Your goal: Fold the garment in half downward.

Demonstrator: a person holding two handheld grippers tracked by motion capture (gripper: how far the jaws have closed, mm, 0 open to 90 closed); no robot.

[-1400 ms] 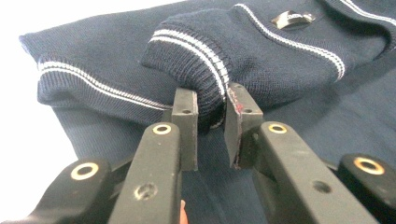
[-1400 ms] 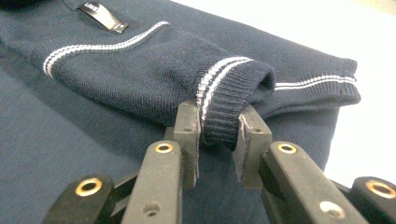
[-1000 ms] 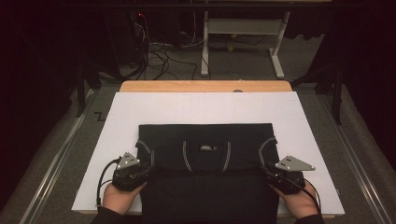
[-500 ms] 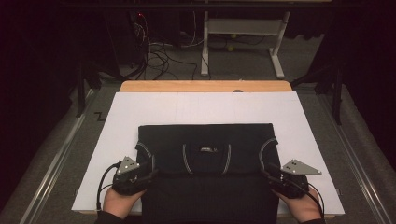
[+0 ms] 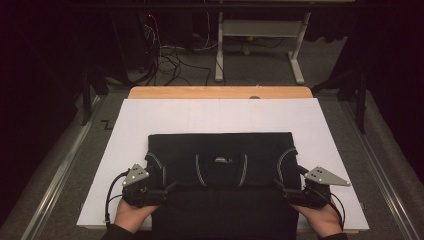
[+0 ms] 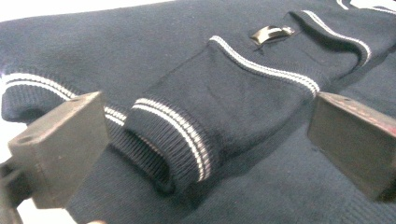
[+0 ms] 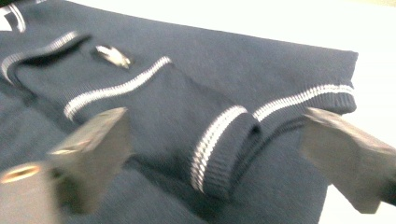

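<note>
While 1 dark sweater [image 5: 220,175] lies folded, both sets of jaws have just been opened: 2 grippers, left [image 5: 167,187] and right [image 5: 281,186], gape wide, nothing gripped.

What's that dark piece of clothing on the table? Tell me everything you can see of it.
The dark sweater is a navy knit with white stripes at the ribbed cuffs and neckline, and a small shiny tag. It lies folded flat on the white sheet, sleeves turned in over the body. Its near part hangs toward the person. Neither claw grips it.
</note>
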